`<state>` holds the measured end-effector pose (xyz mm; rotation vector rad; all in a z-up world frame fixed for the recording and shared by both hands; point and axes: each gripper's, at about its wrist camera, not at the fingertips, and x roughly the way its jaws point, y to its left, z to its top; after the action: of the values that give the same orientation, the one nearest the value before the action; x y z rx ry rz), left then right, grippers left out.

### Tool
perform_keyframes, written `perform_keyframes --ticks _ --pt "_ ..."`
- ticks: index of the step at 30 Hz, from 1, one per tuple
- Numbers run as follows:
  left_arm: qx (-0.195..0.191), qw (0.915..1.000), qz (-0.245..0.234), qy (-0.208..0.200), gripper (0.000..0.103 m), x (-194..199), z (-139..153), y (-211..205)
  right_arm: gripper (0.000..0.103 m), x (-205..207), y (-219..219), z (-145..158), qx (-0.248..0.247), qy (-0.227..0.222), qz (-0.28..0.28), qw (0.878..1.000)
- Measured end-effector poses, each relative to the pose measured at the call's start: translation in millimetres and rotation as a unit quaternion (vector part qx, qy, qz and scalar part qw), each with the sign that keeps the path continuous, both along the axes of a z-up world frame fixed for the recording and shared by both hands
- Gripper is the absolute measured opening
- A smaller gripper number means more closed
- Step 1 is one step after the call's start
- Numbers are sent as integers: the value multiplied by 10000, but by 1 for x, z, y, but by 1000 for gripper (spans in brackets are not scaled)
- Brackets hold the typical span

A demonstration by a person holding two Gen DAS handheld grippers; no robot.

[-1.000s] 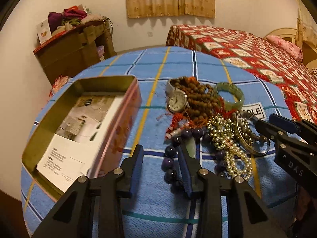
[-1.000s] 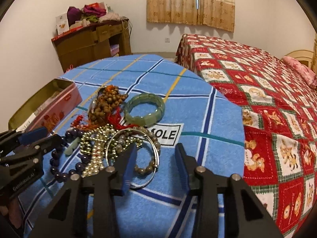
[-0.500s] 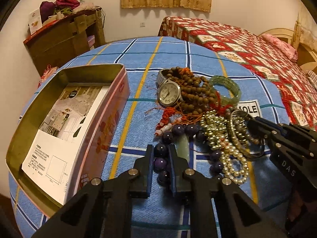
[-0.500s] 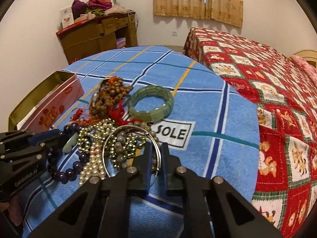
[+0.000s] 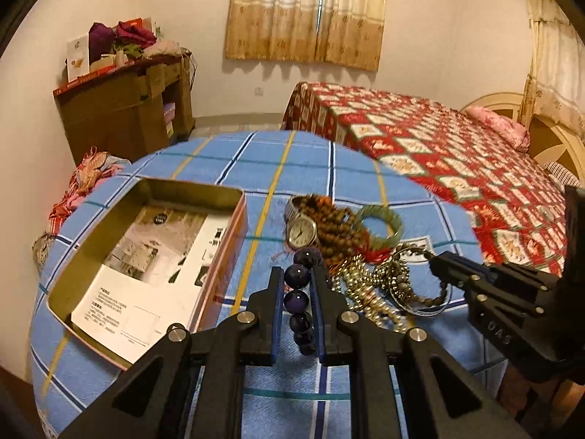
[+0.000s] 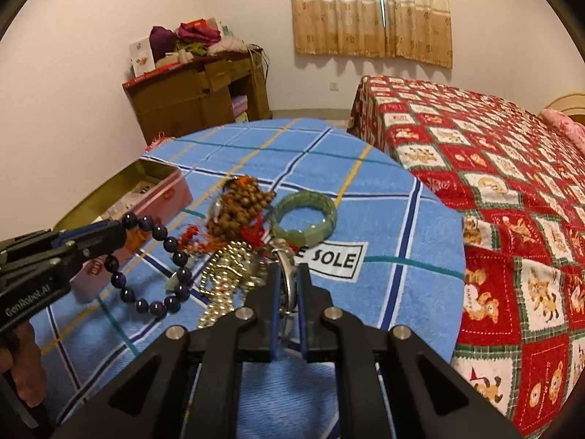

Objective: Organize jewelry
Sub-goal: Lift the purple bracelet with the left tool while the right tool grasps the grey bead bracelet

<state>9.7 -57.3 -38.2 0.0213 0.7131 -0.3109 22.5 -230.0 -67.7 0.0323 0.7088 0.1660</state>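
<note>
My left gripper [image 5: 298, 274] is shut on a purple bead bracelet [image 5: 299, 298]; the loop hangs lifted off the cloth, and from the right wrist view it dangles [image 6: 157, 267] below the left gripper [image 6: 120, 232]. My right gripper [image 6: 287, 274] is shut on a thin silver bangle [image 6: 289, 285], raised with a grey bead bracelet [image 5: 420, 298] hanging from it. On the cloth lies a pile: a wristwatch [image 5: 301, 232], brown wooden beads [image 5: 336, 226], a green jade bracelet [image 5: 378, 221] and a pale bead strand [image 5: 365, 292]. An open tin box [image 5: 226, 234] stands to the left.
The round table wears a blue checked cloth [image 5: 329, 168]. A printed sheet [image 5: 146, 274] lines the tin. A bed with a red patterned cover [image 5: 457, 153] stands close on the right. A wooden cabinet [image 5: 124, 109] piled with clothes is against the far wall.
Both grippers shut, the left on the purple bracelet and the right on the silver bangle. Both then rose, lifting their pieces off the pile.
</note>
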Motion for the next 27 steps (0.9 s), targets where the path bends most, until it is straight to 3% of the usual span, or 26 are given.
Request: perform_keyframes --ticks 12,16,17,19,21,27 --pt "-28 9997 54 -227 13 -7 15 7 5 -8 2 23 31 -320 91 9994" --pt "-19 9998 31 -198 13 -7 13 5 7 -4 -7 17 -8 -218 -79 9997" --pt "-18 9998 23 -182 13 -7 12 5 9 -4 -10 15 -29 -174 -134 9998" --pt "-21 9999 20 -145 13 -6 8 5 34 -1 -17 8 22 5 -191 9998" --pt "-45 9999 23 -104 13 -5 5 6 46 -2 -20 3 106 111 -216 9997" --pt "-63 9999 -49 -86 13 -5 3 4 46 -5 -8 1 62 148 -8 9999"
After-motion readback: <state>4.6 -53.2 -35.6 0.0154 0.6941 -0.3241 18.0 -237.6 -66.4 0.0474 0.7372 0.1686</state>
